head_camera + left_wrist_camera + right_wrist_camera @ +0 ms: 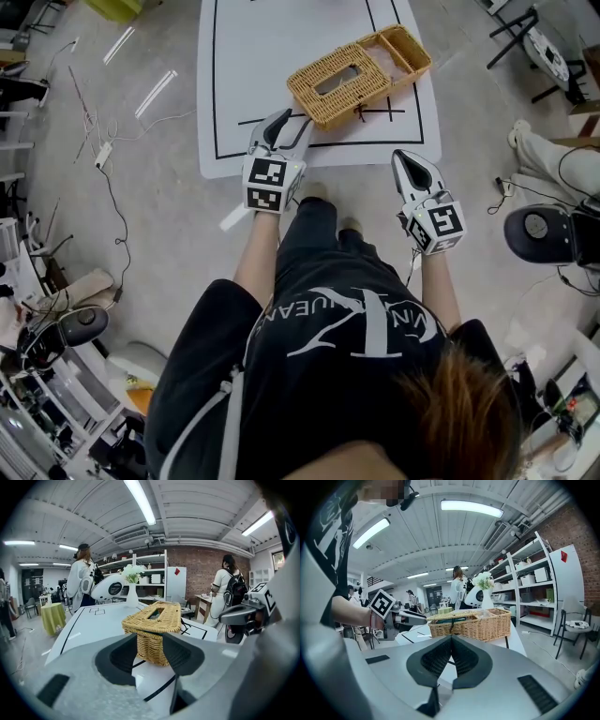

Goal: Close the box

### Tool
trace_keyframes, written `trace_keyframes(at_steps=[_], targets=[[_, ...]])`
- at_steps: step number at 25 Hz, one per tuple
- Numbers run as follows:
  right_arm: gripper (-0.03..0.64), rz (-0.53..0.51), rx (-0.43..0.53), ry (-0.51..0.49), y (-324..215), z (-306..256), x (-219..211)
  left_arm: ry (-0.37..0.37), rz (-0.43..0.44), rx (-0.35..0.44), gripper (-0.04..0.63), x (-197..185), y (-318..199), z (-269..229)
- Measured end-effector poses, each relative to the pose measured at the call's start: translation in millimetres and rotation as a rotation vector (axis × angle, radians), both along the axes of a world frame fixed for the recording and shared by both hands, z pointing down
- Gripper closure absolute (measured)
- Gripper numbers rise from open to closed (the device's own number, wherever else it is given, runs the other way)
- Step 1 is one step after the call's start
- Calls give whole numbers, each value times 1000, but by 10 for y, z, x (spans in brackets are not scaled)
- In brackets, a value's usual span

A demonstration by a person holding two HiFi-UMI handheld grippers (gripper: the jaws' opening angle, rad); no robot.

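One tan woven wicker box sits on the white worktop. Its one slotted lid lies crooked on top, leaving one end uncovered. There are two grippers: the left gripper has its jaws wide apart just beside the box, and the right gripper is pressed together, holding nothing.

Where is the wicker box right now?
In the head view the wicker box sits on the white table, near its front edge and right of the middle, just ahead of the open left gripper.
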State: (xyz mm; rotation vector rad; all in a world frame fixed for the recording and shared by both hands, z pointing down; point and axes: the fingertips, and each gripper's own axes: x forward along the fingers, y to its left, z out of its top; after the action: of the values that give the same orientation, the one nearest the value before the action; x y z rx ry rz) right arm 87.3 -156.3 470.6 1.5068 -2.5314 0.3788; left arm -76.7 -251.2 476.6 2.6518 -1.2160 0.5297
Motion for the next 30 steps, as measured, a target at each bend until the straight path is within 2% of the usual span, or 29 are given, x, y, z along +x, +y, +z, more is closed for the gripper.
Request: trace_keyframes(at_steps=[13, 22, 28, 30], targets=[[618, -6, 23, -3, -7, -26, -18, 29, -28, 15, 420, -84, 91, -27], [618, -14, 66, 2, -40, -181, -31, 67, -77, 62, 499, -262, 172, -204], [618, -21, 112, -1, -114, -357, -43, 88, -139, 104, 584, -465, 167, -370], [620, -29, 130, 0, -145, -423, -54, 87, -148, 116, 584, -502, 162, -414]])
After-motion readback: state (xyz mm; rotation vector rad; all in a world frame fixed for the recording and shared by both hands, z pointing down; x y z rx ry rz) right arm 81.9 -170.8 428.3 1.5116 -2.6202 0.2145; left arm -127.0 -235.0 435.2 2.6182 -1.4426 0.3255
